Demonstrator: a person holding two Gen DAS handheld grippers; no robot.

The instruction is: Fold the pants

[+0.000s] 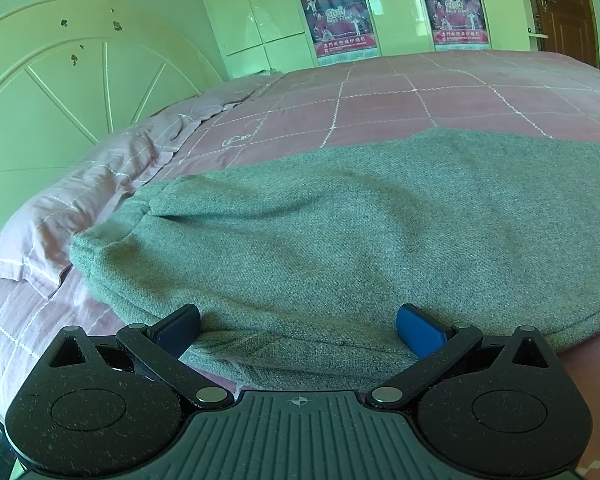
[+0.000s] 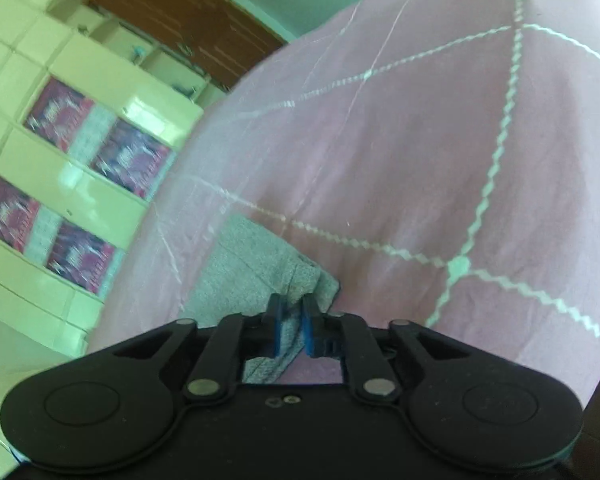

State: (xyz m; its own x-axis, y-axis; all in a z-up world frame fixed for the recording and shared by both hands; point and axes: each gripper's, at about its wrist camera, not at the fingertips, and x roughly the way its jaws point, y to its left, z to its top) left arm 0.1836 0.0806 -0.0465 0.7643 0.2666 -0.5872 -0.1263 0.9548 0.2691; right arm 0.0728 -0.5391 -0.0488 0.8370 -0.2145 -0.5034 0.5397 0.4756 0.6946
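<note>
The grey woolly pants lie spread across the pink checked bed in the left wrist view. My left gripper is open, its blue pads on either side of the pants' near edge, resting on the cloth. In the right wrist view, my right gripper is shut on a corner of the grey pants, with cloth pinched between the blue pads. That view is tilted and blurred.
The bed's pink cover has white stitched lines. A pink pillow lies at the left by the pale headboard. White wardrobes with red posters stand behind. A brown door is at the far right.
</note>
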